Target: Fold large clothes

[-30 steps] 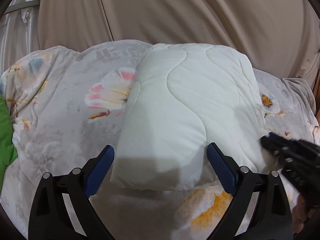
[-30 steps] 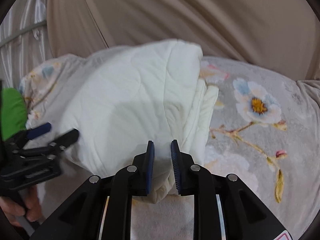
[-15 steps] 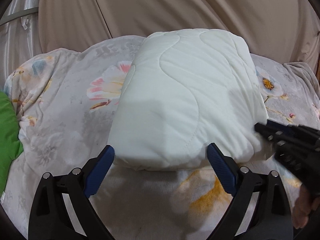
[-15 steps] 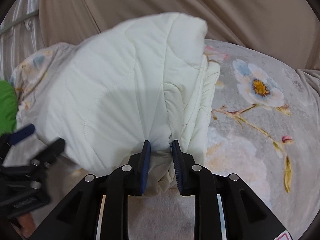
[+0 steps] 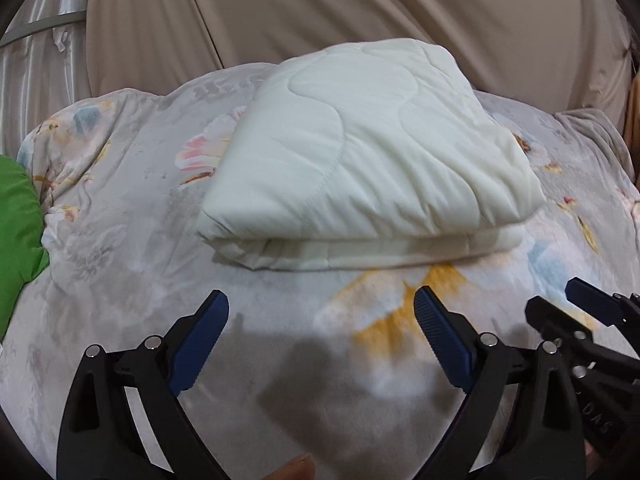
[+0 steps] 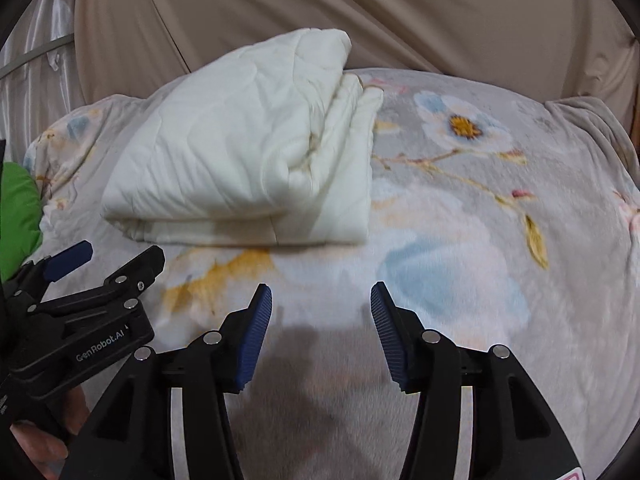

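Observation:
A folded cream quilted blanket (image 5: 360, 160) lies on the floral bedspread (image 5: 120, 220); it also shows in the right wrist view (image 6: 240, 152), with its stacked layers facing right. My left gripper (image 5: 320, 320) is open and empty, a short way in front of the bundle's near edge. My right gripper (image 6: 320, 316) is open and empty, in front of the bundle's right corner. Each gripper shows in the other's view: the right gripper (image 5: 576, 308) at the lower right, the left gripper (image 6: 108, 258) at the lower left.
A green cloth (image 5: 16, 232) lies at the left edge of the bed; it also shows in the right wrist view (image 6: 16, 216). A beige curtain (image 5: 360, 12) hangs behind the bed. A pale satin drape (image 5: 36, 64) hangs at the far left.
My right gripper has opened and let go of the blanket's edge. Both grippers have drawn back from the bundle, which now rests flat on the bed.

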The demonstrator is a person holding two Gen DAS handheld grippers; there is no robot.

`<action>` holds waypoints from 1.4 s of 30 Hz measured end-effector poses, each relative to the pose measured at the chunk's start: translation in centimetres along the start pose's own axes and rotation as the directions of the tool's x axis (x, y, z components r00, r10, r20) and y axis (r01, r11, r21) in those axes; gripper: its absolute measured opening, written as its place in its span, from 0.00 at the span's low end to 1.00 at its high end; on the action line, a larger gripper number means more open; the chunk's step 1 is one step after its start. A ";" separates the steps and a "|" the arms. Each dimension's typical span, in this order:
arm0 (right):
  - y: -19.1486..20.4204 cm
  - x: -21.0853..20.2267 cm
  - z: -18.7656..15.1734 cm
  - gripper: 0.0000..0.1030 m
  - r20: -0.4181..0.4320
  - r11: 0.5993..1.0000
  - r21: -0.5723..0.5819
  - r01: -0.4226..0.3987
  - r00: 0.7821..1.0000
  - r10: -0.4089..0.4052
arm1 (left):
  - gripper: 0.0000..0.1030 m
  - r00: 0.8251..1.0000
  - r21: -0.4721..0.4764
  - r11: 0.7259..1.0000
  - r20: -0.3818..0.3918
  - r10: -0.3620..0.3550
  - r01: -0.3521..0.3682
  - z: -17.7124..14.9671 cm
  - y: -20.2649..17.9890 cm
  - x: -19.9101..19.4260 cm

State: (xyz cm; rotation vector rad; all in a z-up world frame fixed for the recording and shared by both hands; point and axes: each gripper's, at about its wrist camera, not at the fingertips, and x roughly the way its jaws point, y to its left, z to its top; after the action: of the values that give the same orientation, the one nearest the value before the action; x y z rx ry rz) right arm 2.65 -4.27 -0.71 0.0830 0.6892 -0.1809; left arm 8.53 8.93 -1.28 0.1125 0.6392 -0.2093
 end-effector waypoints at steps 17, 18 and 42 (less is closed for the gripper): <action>0.6 0.4 -1.6 0.51 0.024 0.999 -0.020 0.040 0.999 -0.040 | 0.89 0.999 -0.015 0.998 -0.008 0.053 -0.054 -1.5 -0.4 0.2; 0.7 0.5 -1.7 0.51 0.024 0.999 -0.023 0.042 0.999 -0.042 | 0.89 0.998 -0.018 0.998 -0.009 0.056 -0.056 -1.5 -0.4 0.2; 0.8 0.5 -1.9 0.52 0.032 0.998 -0.026 0.051 0.998 -0.051 | 0.87 0.996 -0.007 0.996 0.024 0.087 -0.086 -1.8 -0.5 -0.2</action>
State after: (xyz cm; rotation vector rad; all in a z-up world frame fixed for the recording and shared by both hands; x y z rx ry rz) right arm 2.03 -3.31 -2.47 0.0373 0.6621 -0.2216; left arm 7.27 8.81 -2.62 0.1311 0.6091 -0.1249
